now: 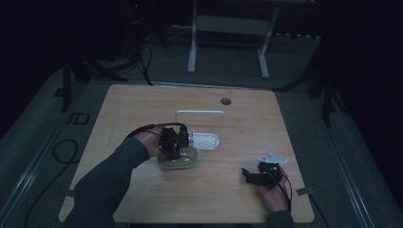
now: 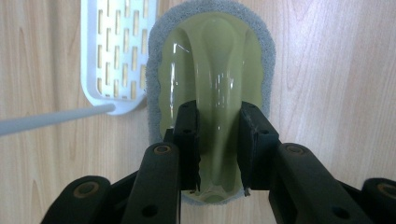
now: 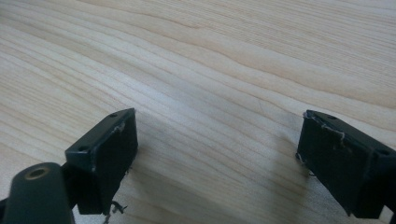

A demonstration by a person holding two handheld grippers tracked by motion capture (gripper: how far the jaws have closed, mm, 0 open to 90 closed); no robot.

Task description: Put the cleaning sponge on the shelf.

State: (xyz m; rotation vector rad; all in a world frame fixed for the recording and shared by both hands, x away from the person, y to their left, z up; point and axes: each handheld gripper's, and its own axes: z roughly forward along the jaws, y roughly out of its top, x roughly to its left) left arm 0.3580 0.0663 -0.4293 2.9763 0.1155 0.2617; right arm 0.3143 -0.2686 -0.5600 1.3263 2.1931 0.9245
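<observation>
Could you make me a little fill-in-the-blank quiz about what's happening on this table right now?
1. The left gripper has its jaws closed on the raised handle of a green scrubber edged with grey ____.
2. Next to the scrubber lies a slotted ____ rack made of plastic.
3. The right gripper holds nothing; its jaws stand ____ above the table.
4. The table top is made of light ____.

Missing words: sponge; white; open; wood

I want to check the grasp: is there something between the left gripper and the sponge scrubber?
No. The left gripper already has its jaws on the green handle of the sponge scrubber; the white slotted tray lies beside it.
</observation>
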